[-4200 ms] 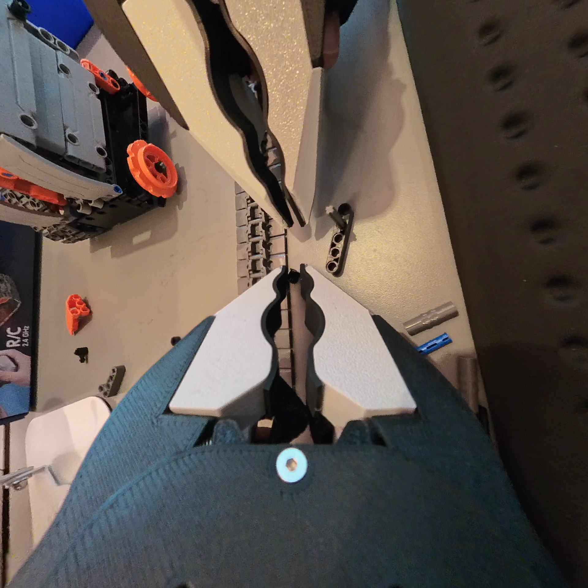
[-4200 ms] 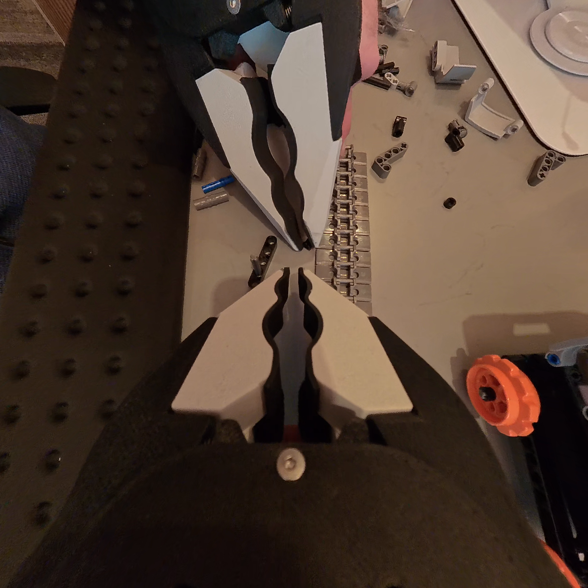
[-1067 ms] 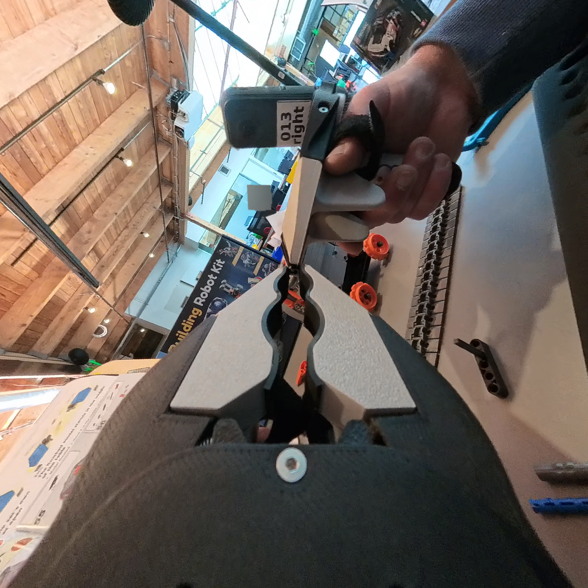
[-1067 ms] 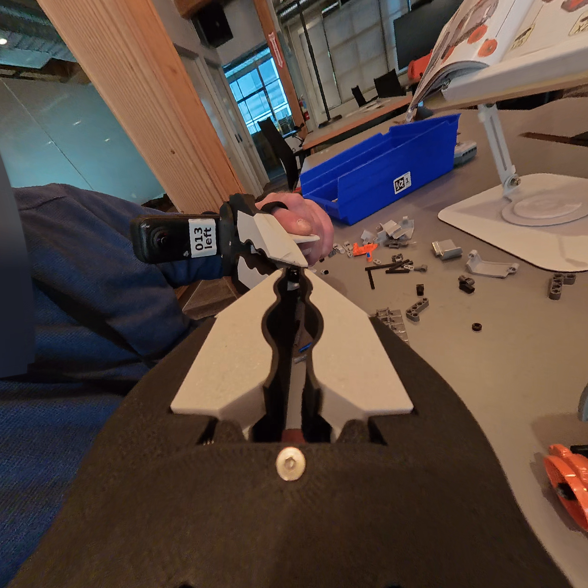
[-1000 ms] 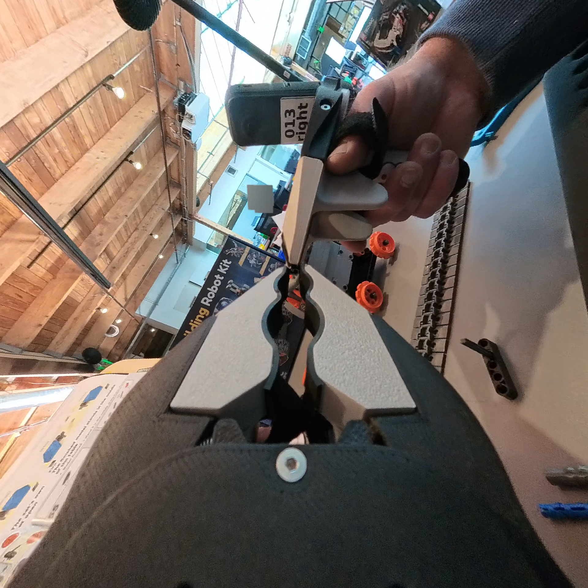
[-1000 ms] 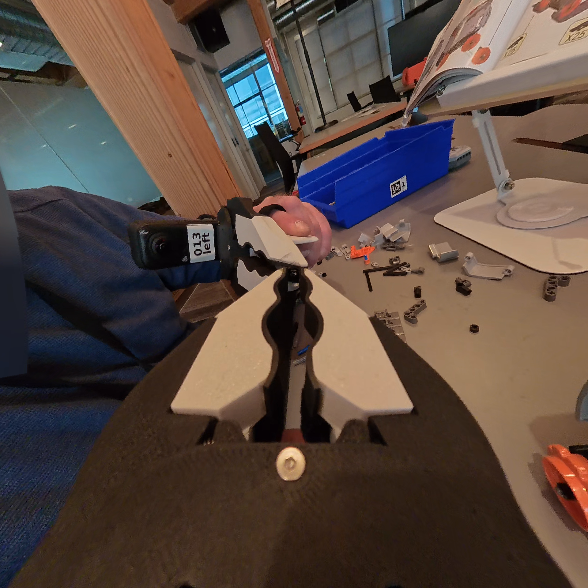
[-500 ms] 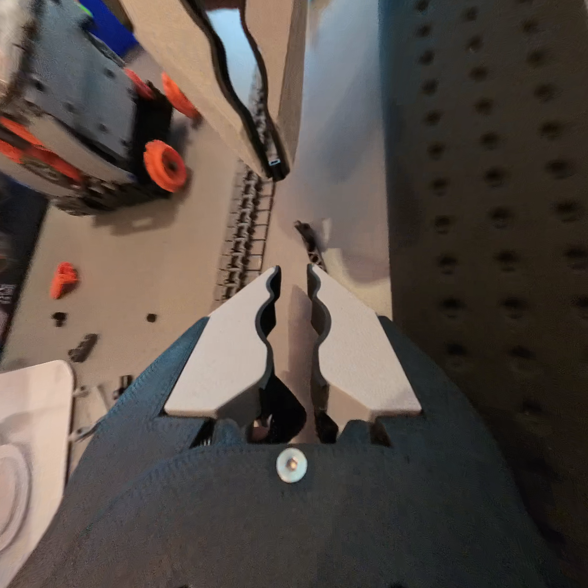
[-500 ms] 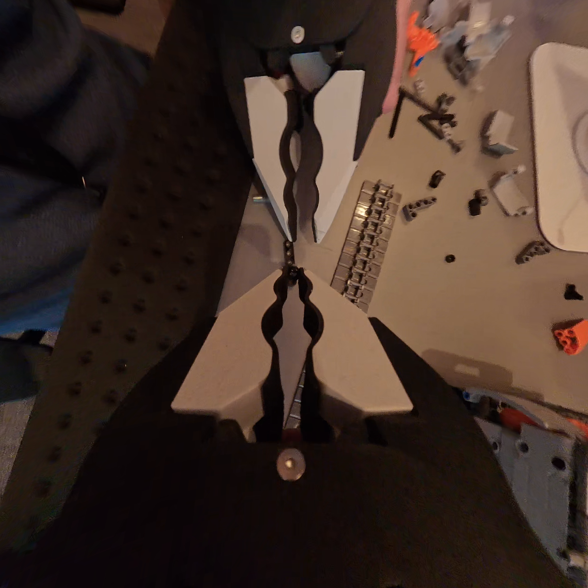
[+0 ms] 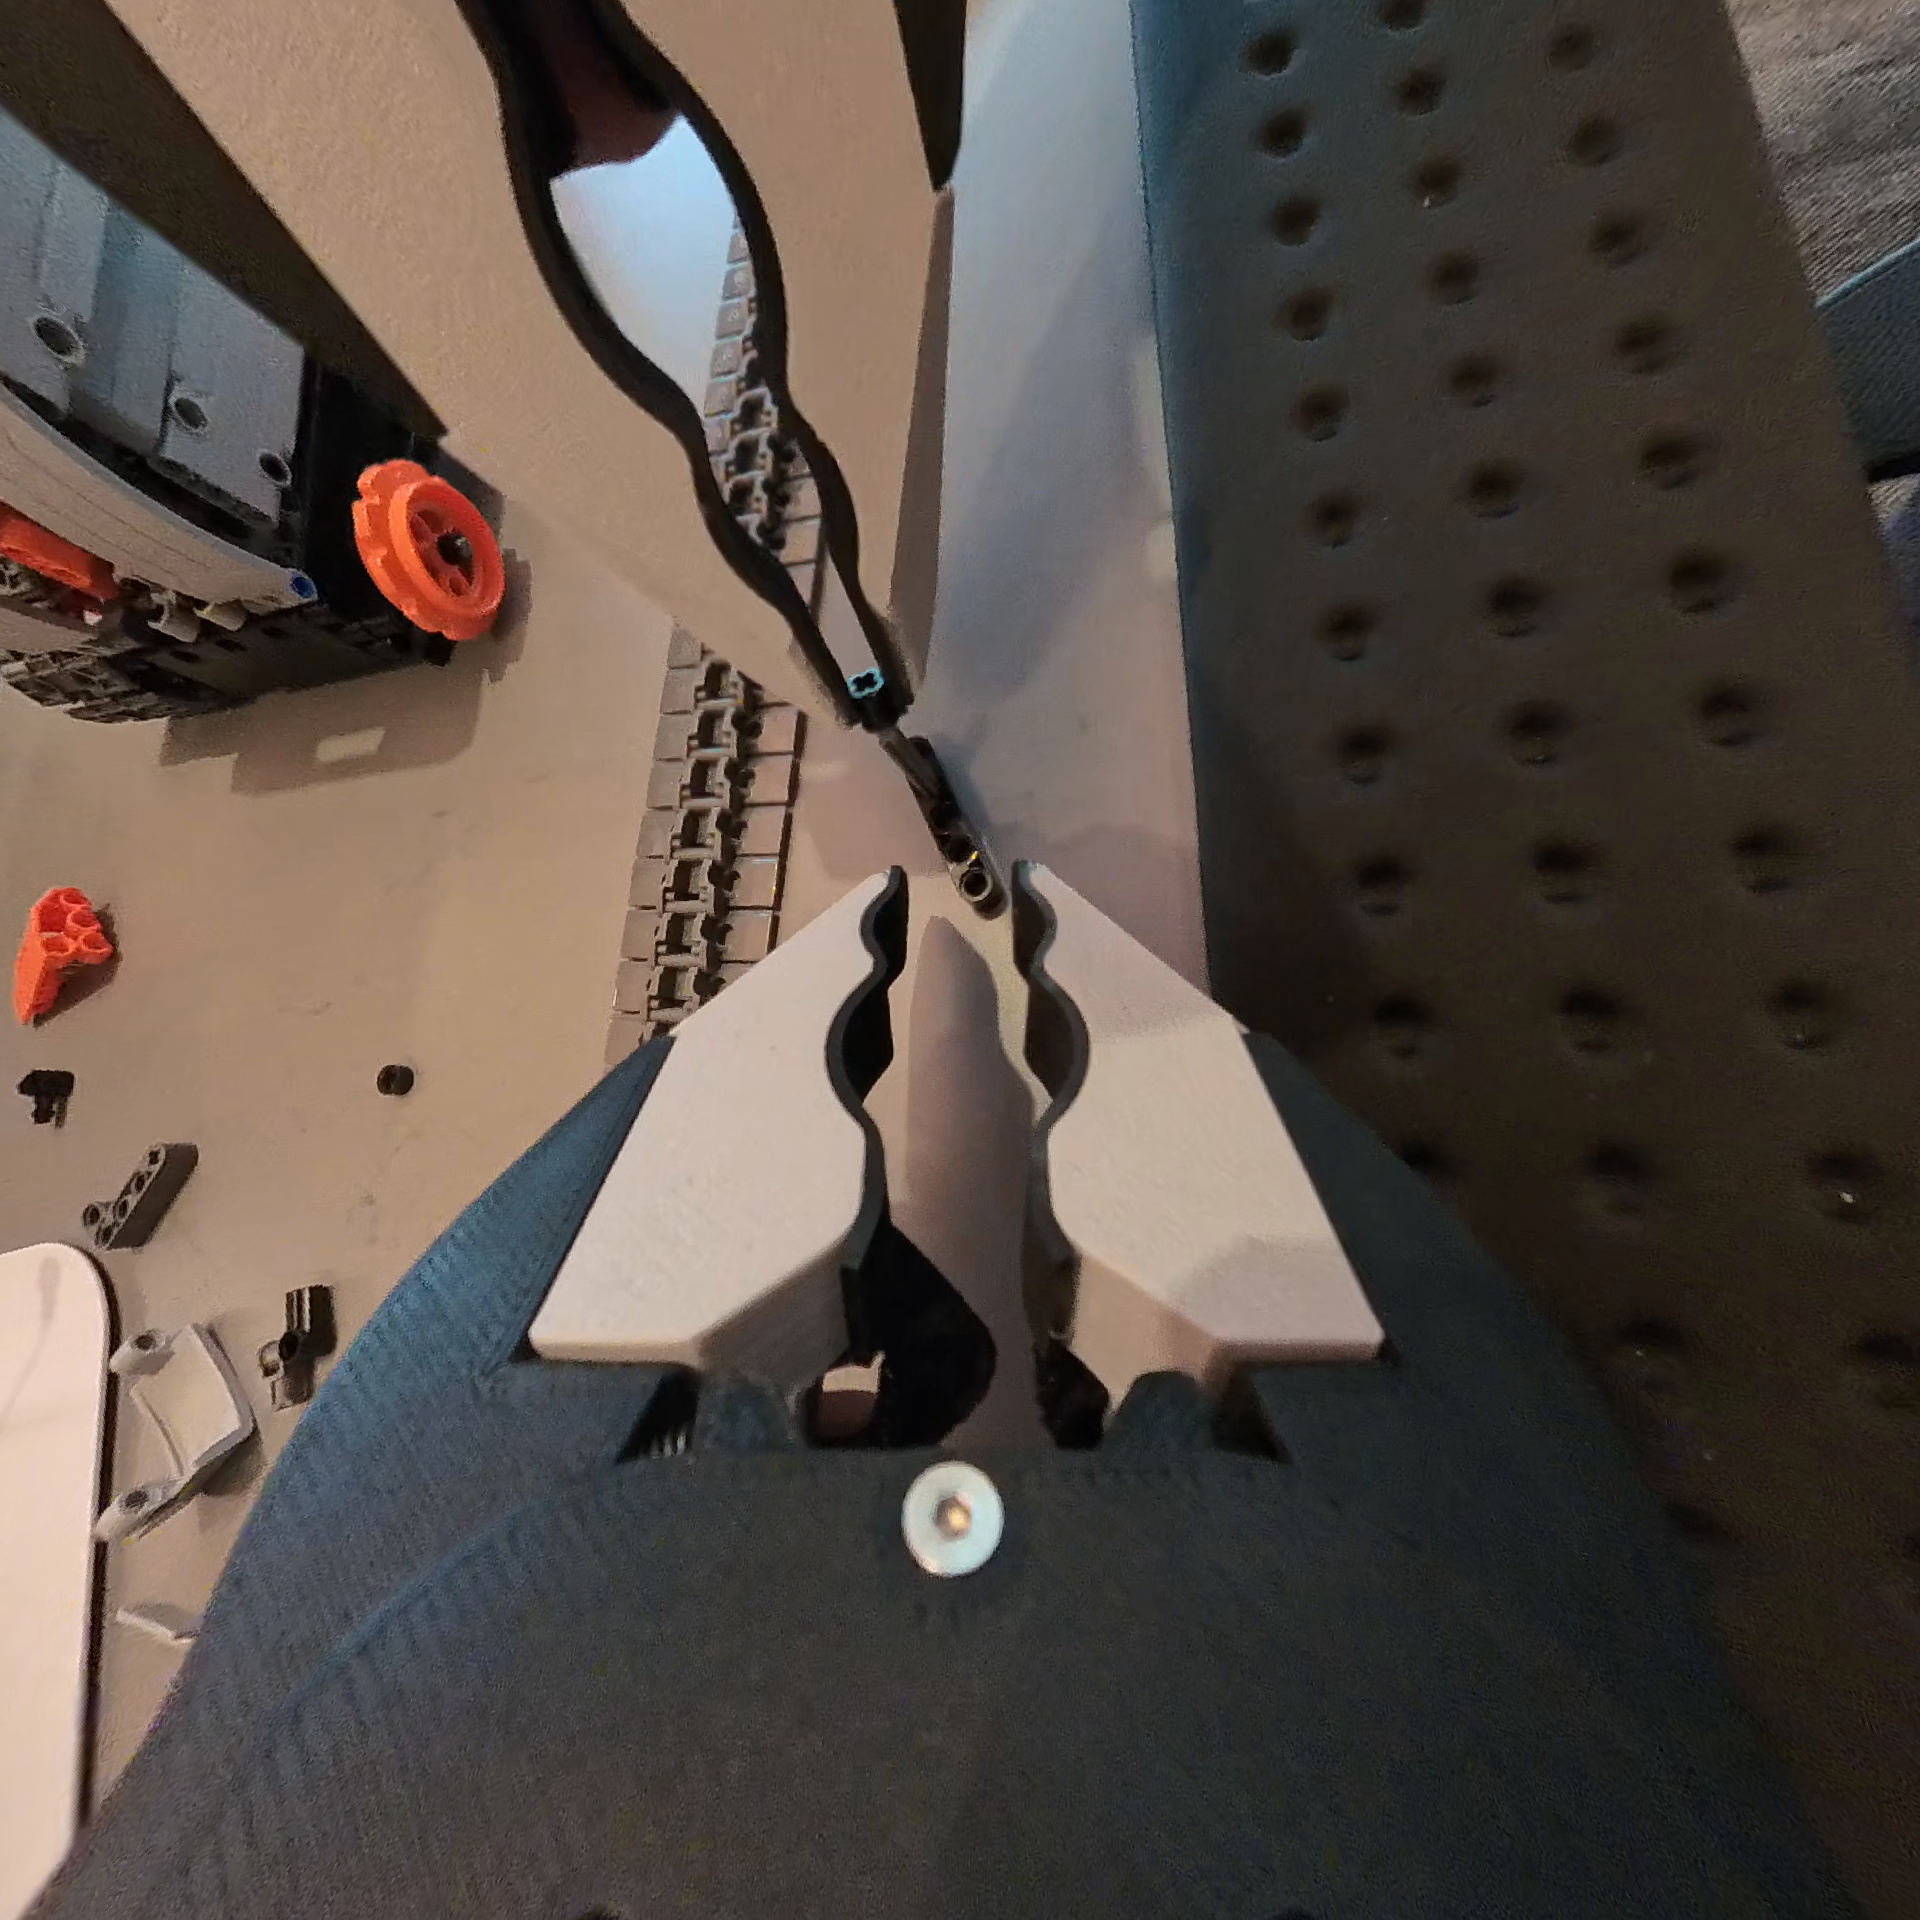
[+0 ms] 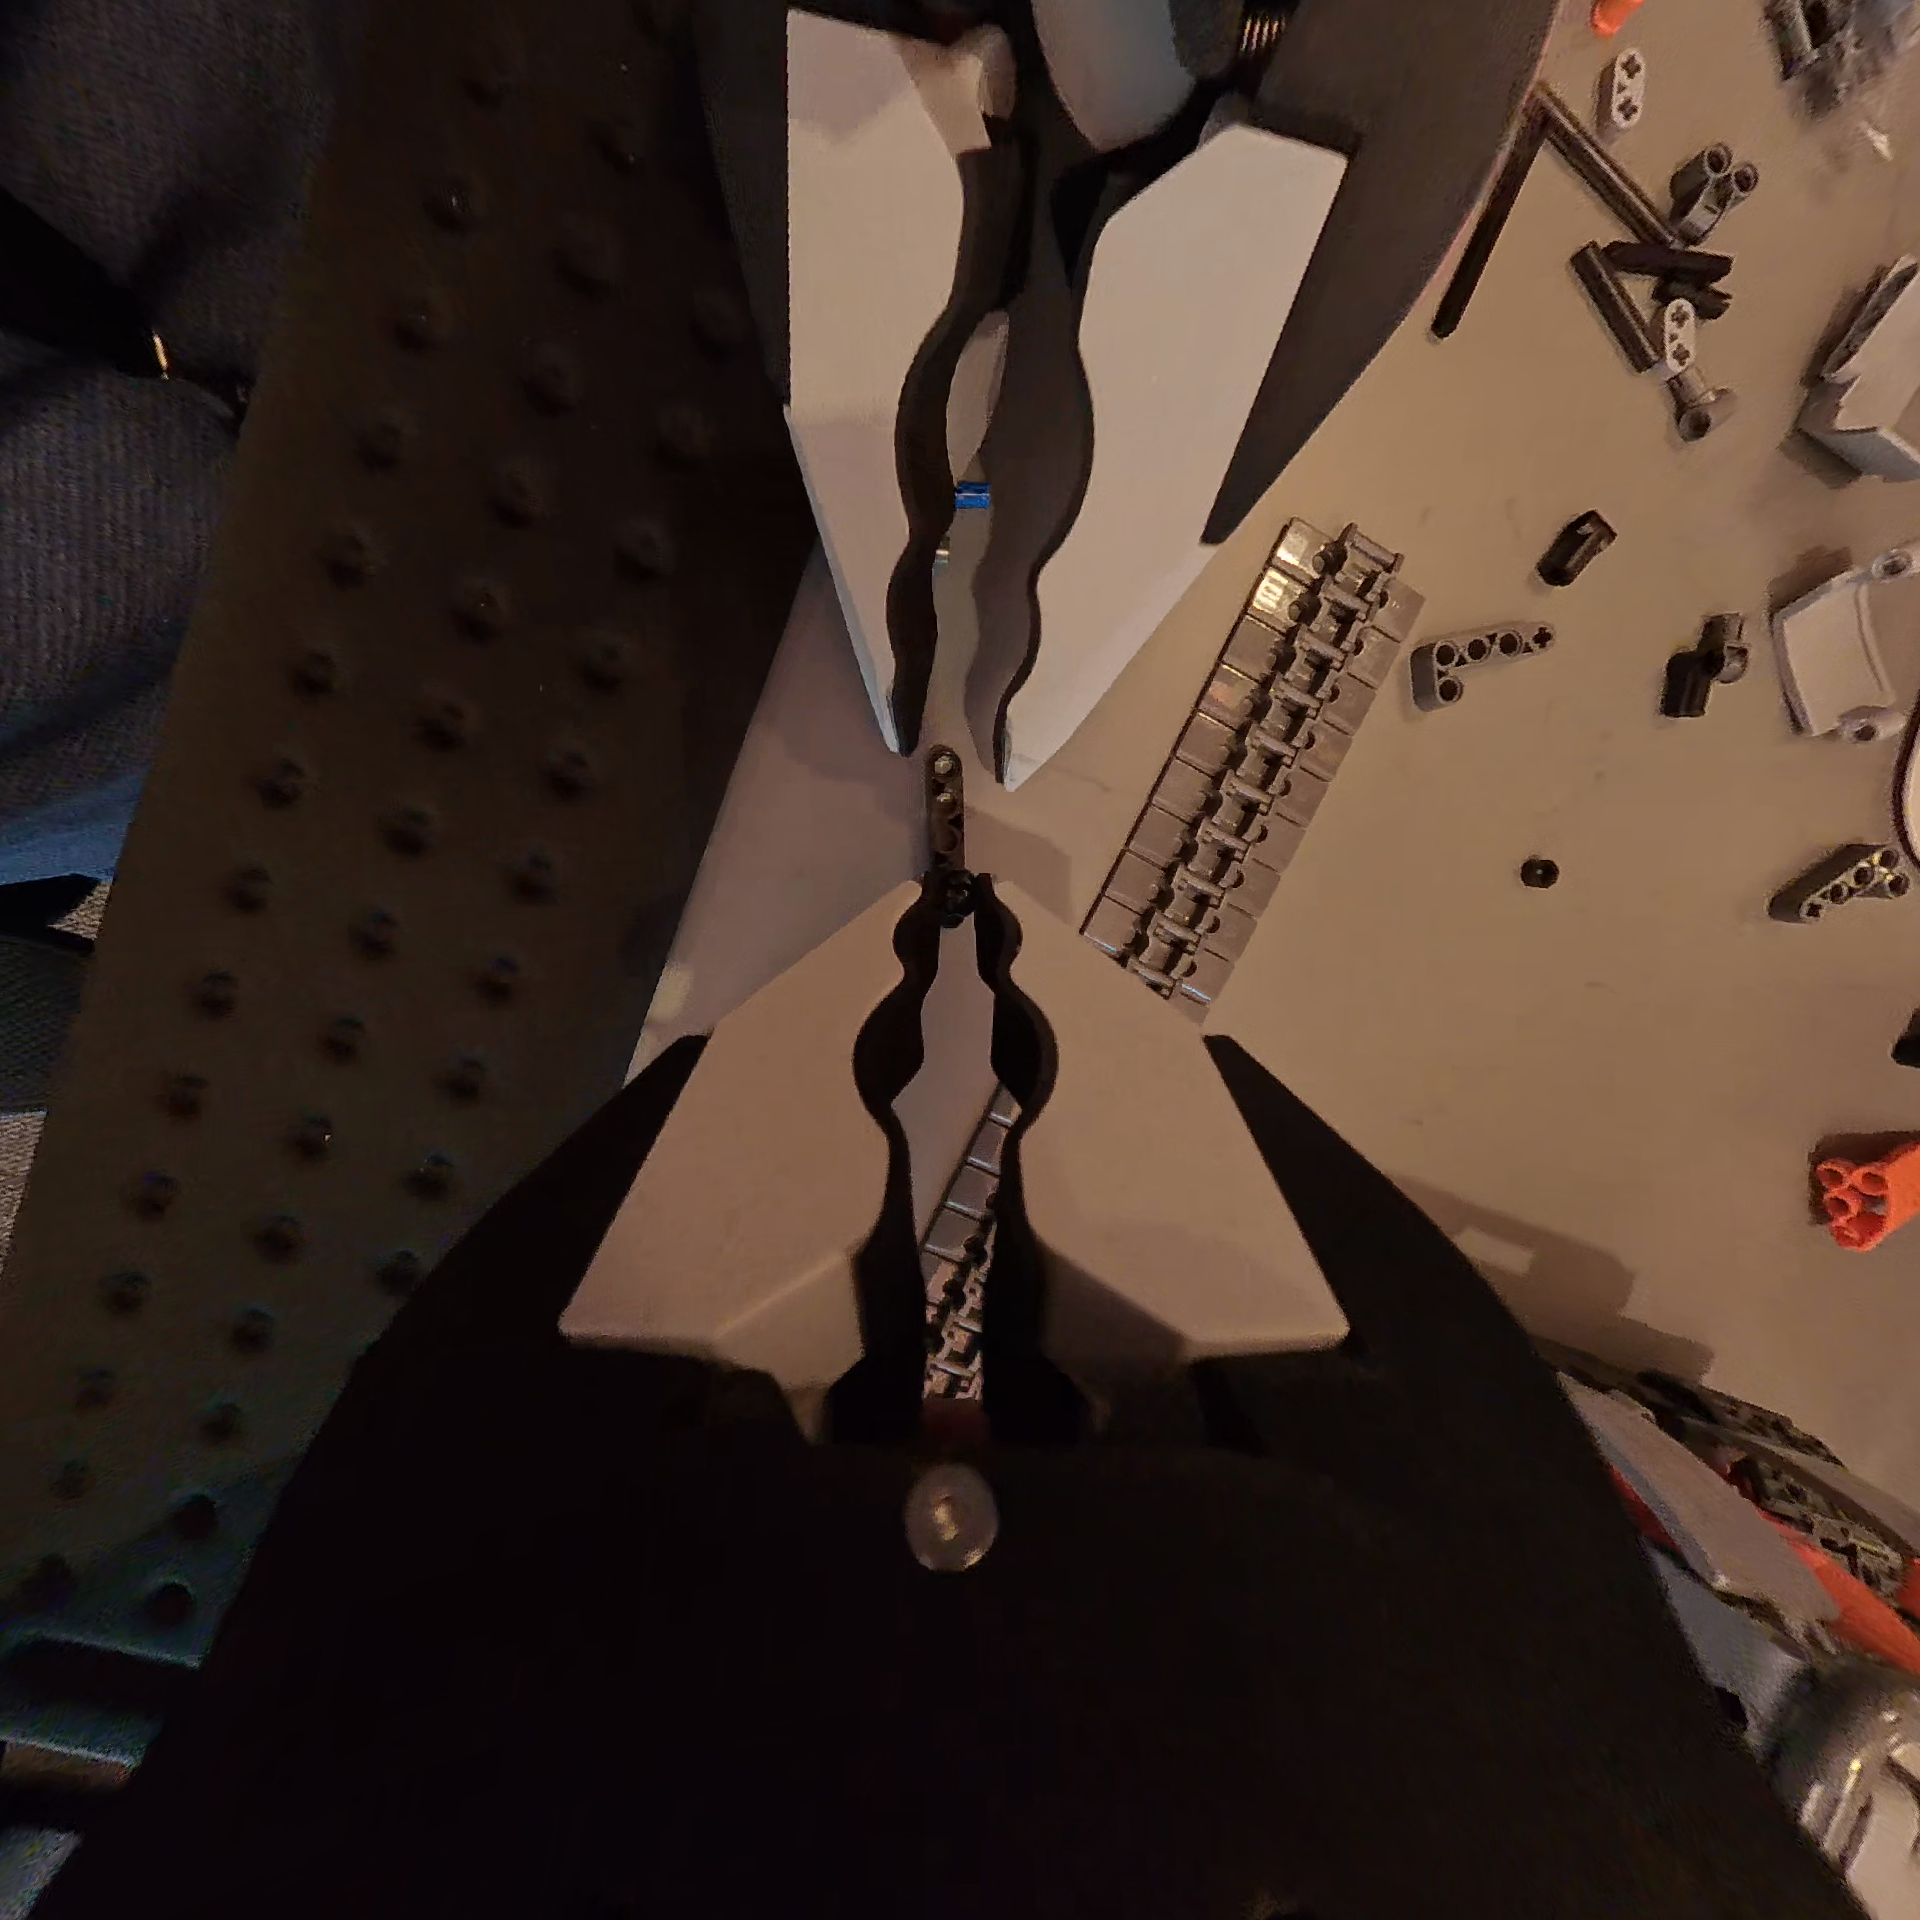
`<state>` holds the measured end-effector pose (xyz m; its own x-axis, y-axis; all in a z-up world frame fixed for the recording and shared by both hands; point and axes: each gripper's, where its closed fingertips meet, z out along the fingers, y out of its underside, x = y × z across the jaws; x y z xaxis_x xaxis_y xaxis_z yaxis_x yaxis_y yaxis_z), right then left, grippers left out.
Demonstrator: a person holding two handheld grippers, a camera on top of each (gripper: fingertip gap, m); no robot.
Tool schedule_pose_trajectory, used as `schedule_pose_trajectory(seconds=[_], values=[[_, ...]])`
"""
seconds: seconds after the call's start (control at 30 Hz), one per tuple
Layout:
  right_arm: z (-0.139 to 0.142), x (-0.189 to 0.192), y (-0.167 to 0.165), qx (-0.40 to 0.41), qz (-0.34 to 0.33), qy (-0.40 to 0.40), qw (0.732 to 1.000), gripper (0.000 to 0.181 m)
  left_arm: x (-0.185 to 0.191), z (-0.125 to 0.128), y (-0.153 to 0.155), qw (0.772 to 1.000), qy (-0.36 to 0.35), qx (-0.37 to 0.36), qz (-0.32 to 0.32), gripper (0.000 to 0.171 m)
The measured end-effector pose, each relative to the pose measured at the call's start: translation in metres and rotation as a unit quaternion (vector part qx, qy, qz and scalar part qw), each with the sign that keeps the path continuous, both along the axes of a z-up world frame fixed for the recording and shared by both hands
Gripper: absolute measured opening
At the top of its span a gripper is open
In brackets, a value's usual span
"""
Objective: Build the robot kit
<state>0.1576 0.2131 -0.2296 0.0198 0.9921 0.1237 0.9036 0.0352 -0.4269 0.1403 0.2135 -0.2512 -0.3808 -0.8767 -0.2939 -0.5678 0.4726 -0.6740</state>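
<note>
Sticking out from the tips of the right gripper is a thin black beam with a row of holes. The right fingers are pinched tight on its near end. Its long side runs straight from one gripper to the other, and its free end points into the gap of the left gripper. The left fingers are spread apart and are not gripping the beam. I cannot tell if the beam rests on the tabletop or hangs just above it. A grey track strip lies just beside it, with a black bumpy mat on the other side. An orange wheel sits farther off.
</note>
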Motion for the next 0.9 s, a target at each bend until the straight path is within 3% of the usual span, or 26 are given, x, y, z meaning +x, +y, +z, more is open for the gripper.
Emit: schedule_pose_trajectory(seconds=[0.23, 0.9], values=[[-0.004, -0.002, -0.001, -0.010, 0.005, -0.012, 1.000, 0.003, 0.002, -0.009, 0.003, 1.000, 0.007, 0.022, 0.007, 0.008], [-0.012, 0.000, -0.003, -0.063, 0.029, -0.080, 0.994, 0.003, 0.006, -0.009, 0.005, 1.000, 0.000, 0.029, -0.007, 0.008]])
